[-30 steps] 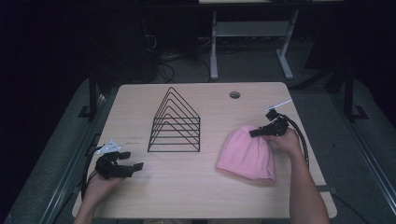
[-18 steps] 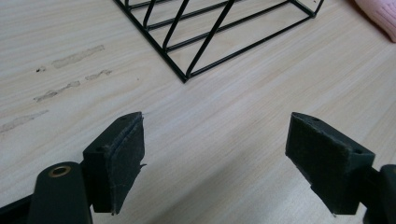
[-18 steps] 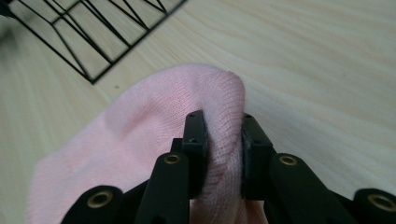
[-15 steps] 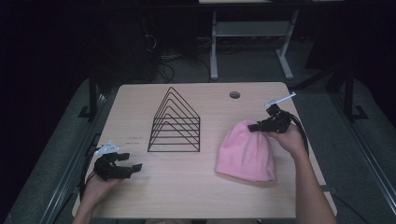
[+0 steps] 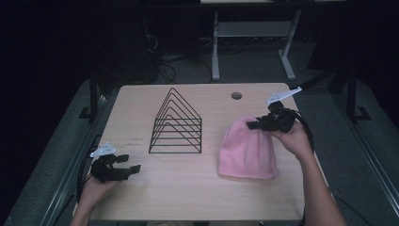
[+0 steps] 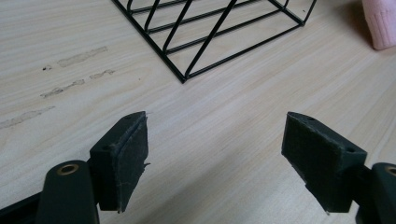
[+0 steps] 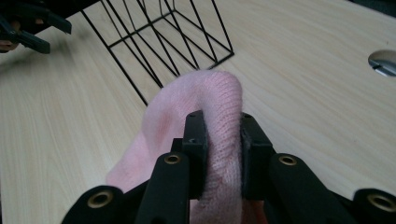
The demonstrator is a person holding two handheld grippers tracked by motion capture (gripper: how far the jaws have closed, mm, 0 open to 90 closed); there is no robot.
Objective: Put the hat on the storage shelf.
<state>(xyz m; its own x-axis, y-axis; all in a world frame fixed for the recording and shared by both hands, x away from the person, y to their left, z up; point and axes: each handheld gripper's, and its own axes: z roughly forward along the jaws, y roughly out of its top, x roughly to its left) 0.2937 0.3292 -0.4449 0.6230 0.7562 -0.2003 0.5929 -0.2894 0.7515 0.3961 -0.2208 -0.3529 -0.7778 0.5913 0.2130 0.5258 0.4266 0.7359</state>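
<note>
In the high view, the right gripper [image 5: 256, 125] pinches the upper right edge of the pink hat [image 5: 247, 150], which lies on the right half of the tabletop [image 5: 197, 188]. The held edge sits a little above the wood while the hat's lower part rests flat. The black wire rack [image 5: 176, 123] stands near the middle, well apart from the hat. The left gripper [image 5: 131, 165] rests at the tabletop's near left corner, jaws wide apart with nothing between them, pointing toward the rack. A round hole [image 5: 236, 95] sits near the far edge.

In the left gripper view, the left gripper [image 6: 215, 154] shows its two jaws spread wide over bare wood. A corner of the rack [image 6: 210, 32] lies ahead of them, and a bit of the hat [image 6: 380, 23] shows at the top right.

In the right gripper view, the right gripper [image 7: 219, 140] has its jaws clamped on a fold of the hat [image 7: 201, 98], which bulges up between and beyond them. The rack [image 7: 163, 42] stands behind, and the left gripper [image 7: 28, 28] shows far off at the top left.
</note>
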